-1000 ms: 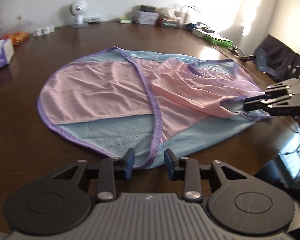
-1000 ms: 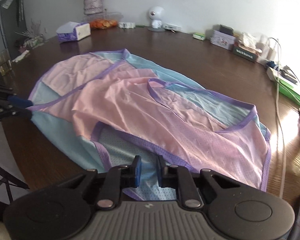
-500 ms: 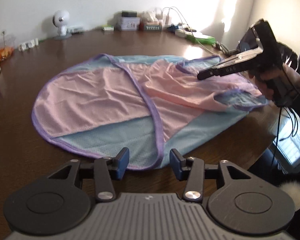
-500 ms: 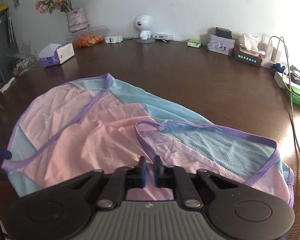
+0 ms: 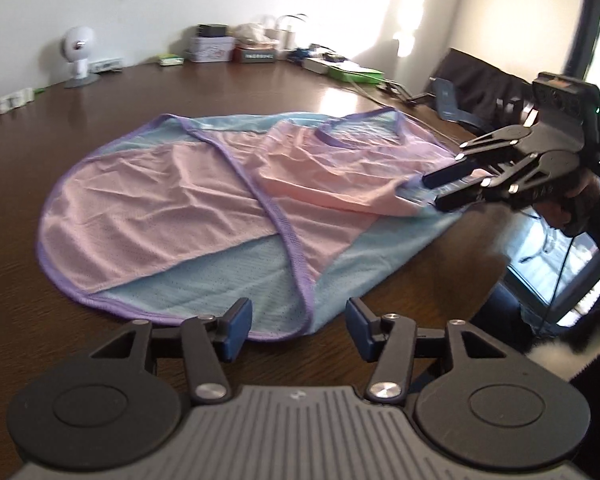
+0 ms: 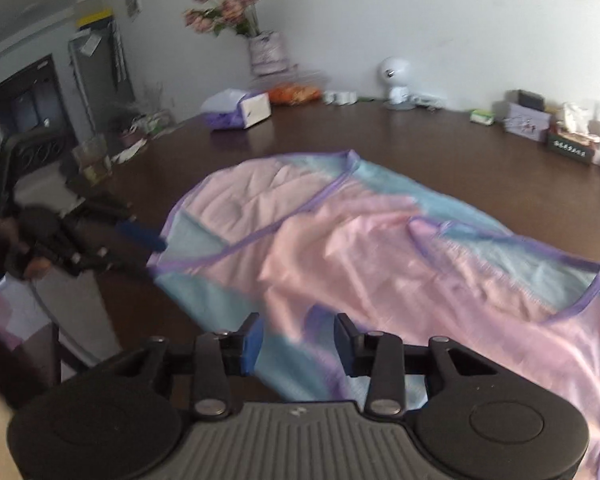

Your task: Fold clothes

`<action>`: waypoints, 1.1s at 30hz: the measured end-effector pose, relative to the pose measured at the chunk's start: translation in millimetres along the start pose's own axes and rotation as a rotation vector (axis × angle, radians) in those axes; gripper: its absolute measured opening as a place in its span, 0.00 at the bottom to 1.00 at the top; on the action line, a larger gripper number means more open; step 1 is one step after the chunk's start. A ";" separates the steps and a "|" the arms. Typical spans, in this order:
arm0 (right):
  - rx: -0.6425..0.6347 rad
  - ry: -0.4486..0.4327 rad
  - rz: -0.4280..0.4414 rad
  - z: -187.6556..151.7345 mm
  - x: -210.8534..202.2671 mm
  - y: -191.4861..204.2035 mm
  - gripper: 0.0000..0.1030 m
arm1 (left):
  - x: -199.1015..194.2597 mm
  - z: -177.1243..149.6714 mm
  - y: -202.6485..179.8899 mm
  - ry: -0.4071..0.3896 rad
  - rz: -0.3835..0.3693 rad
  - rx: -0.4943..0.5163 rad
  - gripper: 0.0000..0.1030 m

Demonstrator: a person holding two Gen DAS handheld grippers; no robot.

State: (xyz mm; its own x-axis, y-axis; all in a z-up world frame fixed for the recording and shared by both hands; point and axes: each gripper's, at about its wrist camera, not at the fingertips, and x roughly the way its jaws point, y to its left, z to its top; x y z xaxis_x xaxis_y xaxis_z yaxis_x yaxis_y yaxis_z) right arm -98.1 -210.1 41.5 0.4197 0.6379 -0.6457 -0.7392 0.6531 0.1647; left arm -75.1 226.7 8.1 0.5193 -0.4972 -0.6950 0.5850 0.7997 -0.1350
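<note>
A pink and light-blue mesh garment with purple trim [image 5: 204,208] lies spread flat on the dark wooden table [image 5: 260,88]; it also shows in the right wrist view [image 6: 380,264]. My left gripper [image 5: 298,326] is open, just above the garment's near hem, holding nothing. My right gripper [image 6: 298,338] is open, its jaws on either side of the garment's blue-and-purple edge. In the left wrist view the right gripper [image 5: 432,190] sits at the garment's right edge. In the right wrist view the left gripper [image 6: 152,256] sits at the garment's left edge.
Along the table's far edge stand a small white robot-shaped gadget [image 5: 78,56], boxes [image 5: 212,46], chargers and cables [image 5: 340,68]. A tissue box [image 6: 240,114] and a vase of flowers [image 6: 264,52] stand at the far left. A dark chair [image 5: 484,88] stands at the right.
My right gripper was shut and lifted above the garment half a second ago; now it is open and lower at the garment's right edge. My left gripper has opened wider.
</note>
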 end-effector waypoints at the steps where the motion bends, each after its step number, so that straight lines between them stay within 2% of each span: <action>1: 0.007 0.004 -0.012 -2.4 0.0 0.5 0.32 | 2.7 -0.1 -1.6 0.001 0.004 0.014 0.47; 2: 0.013 0.007 -0.024 -4.8 0.1 1.1 0.31 | 4.3 0.7 -2.1 0.000 0.017 0.020 0.42; 3: 0.020 0.011 -0.037 -7.3 0.1 1.6 0.13 | 5.2 1.7 -1.7 0.003 0.033 0.016 0.29; 4: 0.026 0.015 -0.049 -9.7 0.2 2.1 0.03 | 5.4 2.5 -0.2 0.006 0.039 0.009 0.16; 5: 0.033 0.019 -0.061 -12.1 0.2 2.6 0.03 | 5.3 2.5 2.1 0.011 0.029 -0.003 0.14; 8: 0.053 0.030 -0.098 -19.3 0.4 4.2 0.11 | 2.9 0.7 3.2 0.011 0.013 0.000 0.17; 9: 0.053 0.029 -0.101 -22.5 -1.4 4.7 0.17 | 1.1 0.2 2.6 0.011 0.009 0.007 0.27; 10: 0.046 0.026 -0.097 -26.4 -4.8 5.3 0.31 | -0.6 -0.4 2.1 0.011 0.005 0.013 0.40; 11: 0.036 0.025 -0.090 -29.7 -7.1 5.9 0.36 | 0.0 -0.9 1.5 0.012 0.008 0.025 0.44; 13: 0.006 0.025 -0.077 -34.9 -8.9 8.0 0.39 | 1.9 -2.0 0.2 0.015 0.017 0.050 0.47; 14: -0.011 0.017 -0.079 -36.6 -8.5 9.7 0.39 | 2.8 -2.6 -0.4 0.016 0.021 0.062 0.43; 16: -0.045 -0.007 -0.077 -39.9 -6.2 10.4 0.39 | 4.3 -2.0 0.6 -0.003 0.051 0.074 0.13; 17: -0.054 -0.020 -0.081 -41.2 -5.9 10.2 0.37 | 4.5 -0.8 3.1 -0.003 0.053 0.065 0.08; 18: -0.057 -0.026 -0.092 -41.4 -6.2 10.0 0.28 | 4.5 0.1 4.3 -0.003 0.049 0.062 0.03; 19: -0.060 -0.028 -0.108 -41.3 -6.6 9.5 0.11 | 4.4 1.0 5.2 -0.003 0.044 0.059 0.03; 20: -0.057 -0.026 -0.117 -40.7 -6.9 8.3 0.03 | 4.4 1.8 6.2 -0.002 0.039 0.057 0.03; 25: -0.032 -0.028 -0.094 -34.0 -11.7 0.6 0.01 | -2.2 21.4 10.7 -0.029 0.026 0.045 0.02; 27: -0.009 -0.058 -0.078 -23.6 -17.2 -6.3 0.01 | -6.3 40.1 12.9 -0.029 0.024 0.079 0.02; 30: 0.012 -0.087 -0.058 0.7 -20.0 -22.5 0.01 | -1.8 72.2 20.1 -0.032 0.074 0.154 0.02; 33: 0.009 -0.061 -0.083 26.1 -5.6 -40.8 0.01 | 20.0 101.4 33.5 -0.018 0.080 0.192 0.02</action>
State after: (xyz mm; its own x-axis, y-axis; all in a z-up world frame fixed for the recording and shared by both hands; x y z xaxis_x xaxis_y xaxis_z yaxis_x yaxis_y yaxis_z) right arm -56.6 -229.7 57.9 0.5106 0.6052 -0.6108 -0.6962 0.7079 0.1194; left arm 18.0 209.4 61.3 0.5789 -0.4419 -0.6853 0.6486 0.7588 0.0587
